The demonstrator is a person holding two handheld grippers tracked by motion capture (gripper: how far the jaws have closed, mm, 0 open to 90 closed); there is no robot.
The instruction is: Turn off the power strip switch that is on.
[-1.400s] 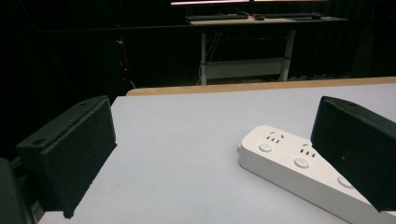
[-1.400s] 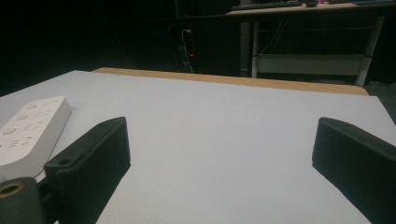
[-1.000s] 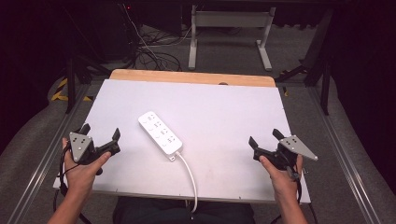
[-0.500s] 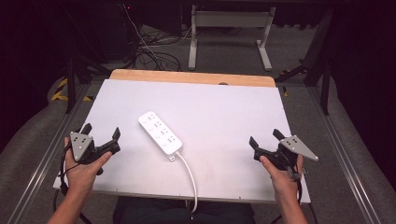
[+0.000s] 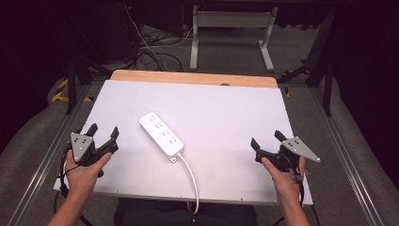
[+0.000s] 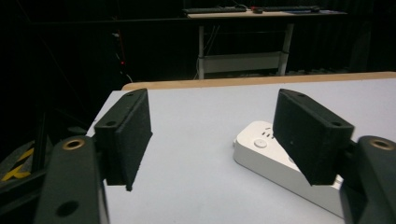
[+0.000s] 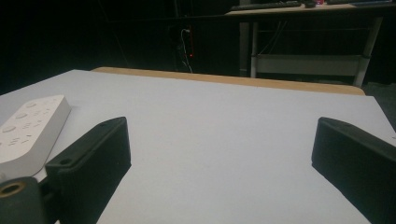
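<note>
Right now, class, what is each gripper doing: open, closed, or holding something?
Left gripper: open, jaws have just been closing a little, nothing between them.
Right gripper: open, holding nothing.

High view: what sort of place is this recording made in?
Probably a lab or workshop set up for recording, not a home: a bare white table holding one power strip, loose cables on the grey floor behind, and a metal-legged desk in the dark.

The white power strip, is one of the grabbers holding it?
No. The power strip lies on the table, untouched. The left gripper, its jaws just closing, and right gripper hold nothing.
</note>
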